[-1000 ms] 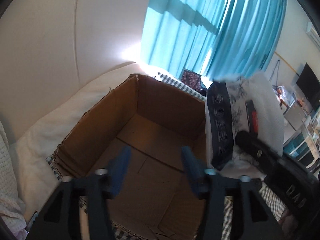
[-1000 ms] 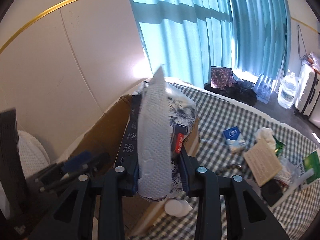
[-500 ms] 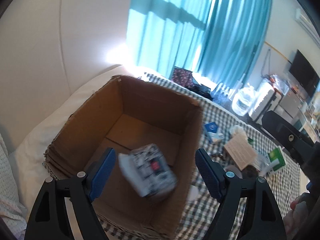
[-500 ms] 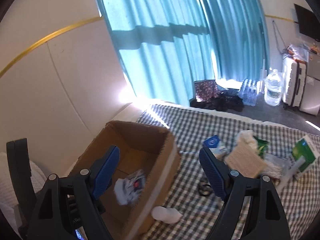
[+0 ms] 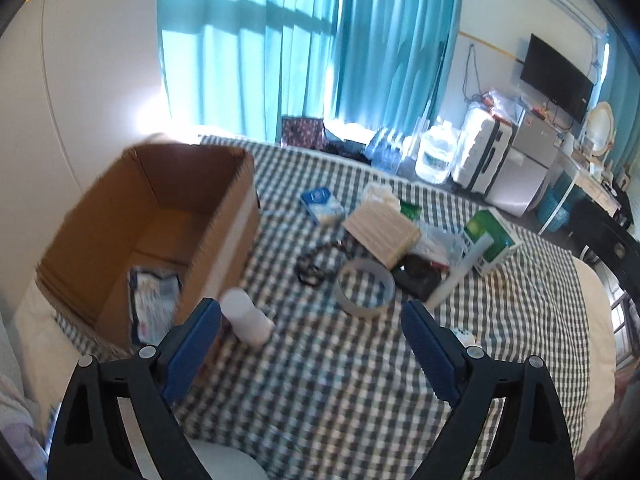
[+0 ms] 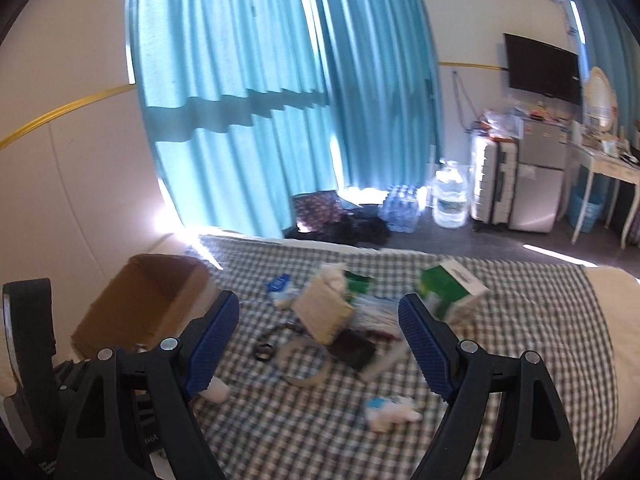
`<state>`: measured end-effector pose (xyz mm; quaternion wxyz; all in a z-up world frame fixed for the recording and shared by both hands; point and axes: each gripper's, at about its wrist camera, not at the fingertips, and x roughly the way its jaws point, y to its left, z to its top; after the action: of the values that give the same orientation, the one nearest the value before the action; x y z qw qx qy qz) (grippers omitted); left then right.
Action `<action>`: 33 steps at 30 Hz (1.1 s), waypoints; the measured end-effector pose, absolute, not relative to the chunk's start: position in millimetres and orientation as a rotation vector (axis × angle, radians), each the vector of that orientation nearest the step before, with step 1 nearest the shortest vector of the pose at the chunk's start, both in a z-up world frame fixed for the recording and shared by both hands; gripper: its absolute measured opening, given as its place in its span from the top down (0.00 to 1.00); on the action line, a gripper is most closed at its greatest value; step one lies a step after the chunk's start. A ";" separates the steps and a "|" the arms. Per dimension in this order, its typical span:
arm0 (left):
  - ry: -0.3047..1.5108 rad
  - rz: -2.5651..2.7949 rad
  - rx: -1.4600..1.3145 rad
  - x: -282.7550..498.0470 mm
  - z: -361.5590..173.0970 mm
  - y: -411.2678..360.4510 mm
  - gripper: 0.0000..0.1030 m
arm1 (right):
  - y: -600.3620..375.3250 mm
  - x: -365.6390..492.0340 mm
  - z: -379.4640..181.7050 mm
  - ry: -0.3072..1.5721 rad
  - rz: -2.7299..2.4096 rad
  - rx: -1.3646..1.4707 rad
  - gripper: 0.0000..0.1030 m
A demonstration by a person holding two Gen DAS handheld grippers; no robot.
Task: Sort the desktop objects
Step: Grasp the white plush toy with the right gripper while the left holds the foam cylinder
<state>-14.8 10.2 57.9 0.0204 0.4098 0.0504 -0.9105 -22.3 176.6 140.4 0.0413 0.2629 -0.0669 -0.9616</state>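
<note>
An open cardboard box stands on the left of the checked blanket, and a patterned packet lies inside it. My left gripper hovers over the blanket right of the box, its jaws opening with nothing between them. A white bottle lies by the box's near corner. My right gripper is open and holds nothing, back from the box. Ahead lie a tape ring, a tan block, a green carton and a blue-white pack.
Black scissors, a black wallet and a white tube sit among the pile. A small white and blue toy lies nearer. Teal curtains, a water jug and a suitcase stand beyond the bed.
The right gripper let go of the patterned packet, which dropped into the box. Both grippers opened wide and drew back to the right, away from the box.
</note>
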 end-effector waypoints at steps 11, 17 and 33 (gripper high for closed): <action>0.040 -2.639 1.158 -10.8 -11.5 23.8 0.09 | 228.4 -19.5 6.7 -0.331 -2.898 1.202 0.20; 0.042 -2.539 1.152 -30.9 -38.9 8.1 0.09 | 212.0 -35.6 -13.7 -0.234 -2.856 1.202 0.20; 0.206 -2.406 1.163 -78.1 -73.6 -19.4 0.09 | 191.2 -65.1 -44.6 -0.069 -2.798 1.290 0.20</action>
<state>-78.1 -19.4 -73.6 0.2288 0.4225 0.0747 -0.8738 -65.1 191.2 -44.6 0.0300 0.4184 -0.0222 -0.9075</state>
